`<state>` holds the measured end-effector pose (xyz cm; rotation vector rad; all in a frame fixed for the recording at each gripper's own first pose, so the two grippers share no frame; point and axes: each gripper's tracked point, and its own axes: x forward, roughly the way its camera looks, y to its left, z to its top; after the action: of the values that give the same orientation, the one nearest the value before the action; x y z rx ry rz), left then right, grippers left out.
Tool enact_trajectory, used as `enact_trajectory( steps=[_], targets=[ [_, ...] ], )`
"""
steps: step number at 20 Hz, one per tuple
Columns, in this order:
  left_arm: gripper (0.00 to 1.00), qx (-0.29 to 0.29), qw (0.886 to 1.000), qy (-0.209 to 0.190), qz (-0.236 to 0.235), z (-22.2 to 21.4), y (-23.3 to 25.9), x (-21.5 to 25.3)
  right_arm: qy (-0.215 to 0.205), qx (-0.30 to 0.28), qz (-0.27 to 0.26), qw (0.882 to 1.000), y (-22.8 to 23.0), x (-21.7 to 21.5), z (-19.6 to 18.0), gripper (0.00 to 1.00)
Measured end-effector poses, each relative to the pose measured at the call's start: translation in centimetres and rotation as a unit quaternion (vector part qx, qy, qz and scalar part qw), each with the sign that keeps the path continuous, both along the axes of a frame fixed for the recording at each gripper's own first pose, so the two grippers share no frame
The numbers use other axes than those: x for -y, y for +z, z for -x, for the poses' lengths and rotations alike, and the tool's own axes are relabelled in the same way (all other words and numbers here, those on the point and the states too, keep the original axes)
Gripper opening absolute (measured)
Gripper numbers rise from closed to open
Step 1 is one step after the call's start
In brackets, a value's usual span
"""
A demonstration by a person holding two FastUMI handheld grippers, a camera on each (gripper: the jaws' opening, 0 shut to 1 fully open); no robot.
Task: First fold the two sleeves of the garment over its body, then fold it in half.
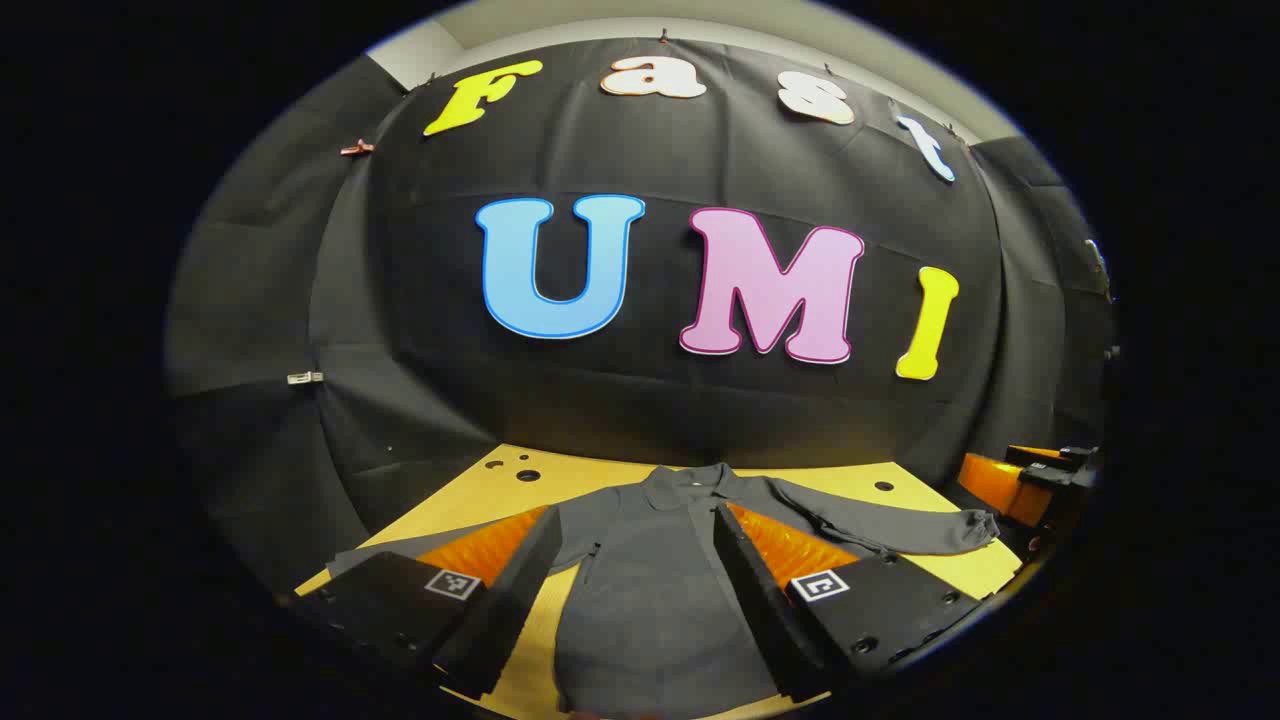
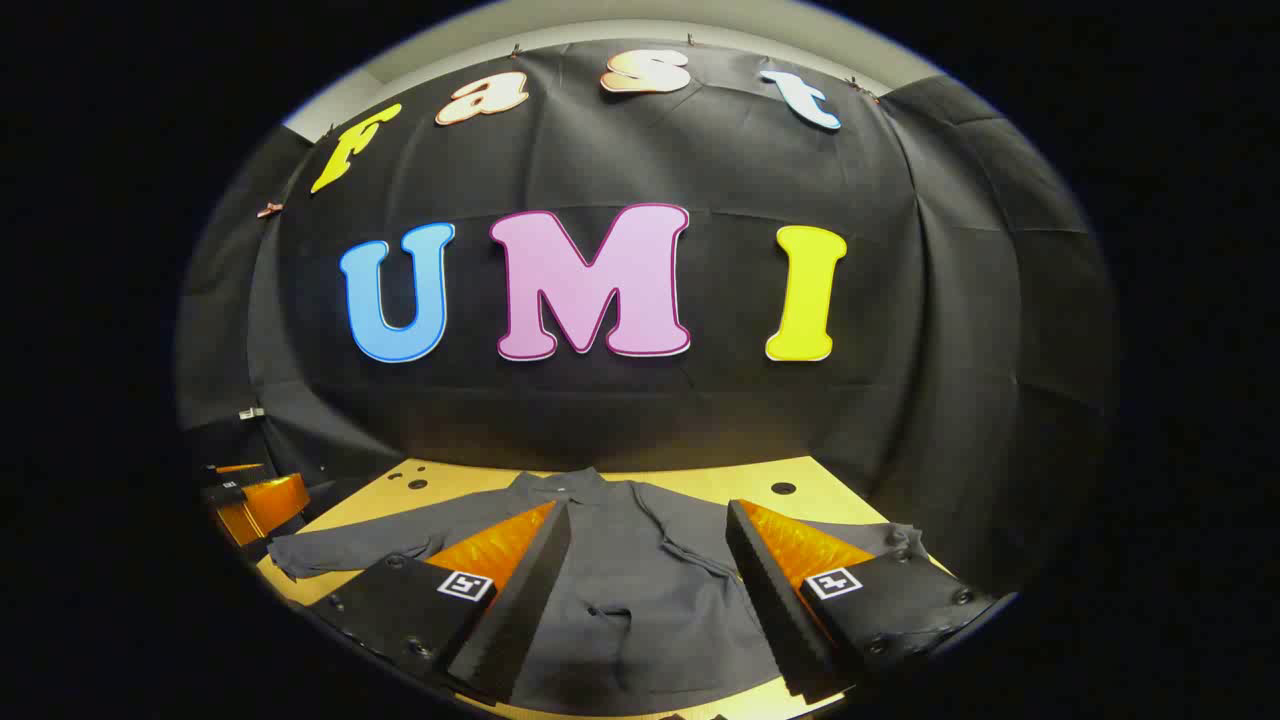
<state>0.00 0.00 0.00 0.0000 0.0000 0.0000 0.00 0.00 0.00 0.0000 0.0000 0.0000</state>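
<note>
Left claw [image 1: 635, 560] released, hovering over shirt [image 1: 660, 590] hem at 6 o'clock. Right claw [image 2: 650, 570] likewise spread wide, ready to pinch. Shirt flat on counter [image 1: 480, 500], sleeves [image 1: 900, 530] unfolded at 3 and 9, collar at 12.

You have a yellow wooden table [image 1: 600, 475] in front of you, with a few dark round holes [image 1: 527, 475] near its far left corner and one more hole [image 2: 783, 489] toward the far right. Behind it hangs the black cloth wall [image 2: 900, 300], creased and clipped along the top, with a pale wall [image 1: 560, 15] above.
</note>
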Motion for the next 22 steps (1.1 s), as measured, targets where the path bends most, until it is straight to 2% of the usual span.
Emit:
enact_trajectory(
  steps=[7, 14, 19, 22],
  targets=[
    [0.97, -0.005, 1.000, 0.025, 0.012, -1.6, -0.2, -0.7, 0.014, 0.022, 0.007, 1.000, 1.5, 1.0, -1.8, 0.97],
    [0.97, 0.002, 0.998, 0.068, -0.003, -2.4, -1.1, -0.9, 0.062, 0.025, -0.011, 0.998, 1.4, 1.6, -5.3, 0.97],
    [0.96, -0.004, 0.997, 0.072, 0.002, -3.0, -1.4, 0.0, 0.048, -0.008, -0.011, 0.999, -0.8, 3.6, -6.9, 0.98],
    [0.97, -0.007, 0.998, 0.065, -0.017, -3.6, -1.7, 0.9, 0.035, -0.022, -0.011, 0.999, -1.7, 4.6, -8.2, 0.98]
  ],
)
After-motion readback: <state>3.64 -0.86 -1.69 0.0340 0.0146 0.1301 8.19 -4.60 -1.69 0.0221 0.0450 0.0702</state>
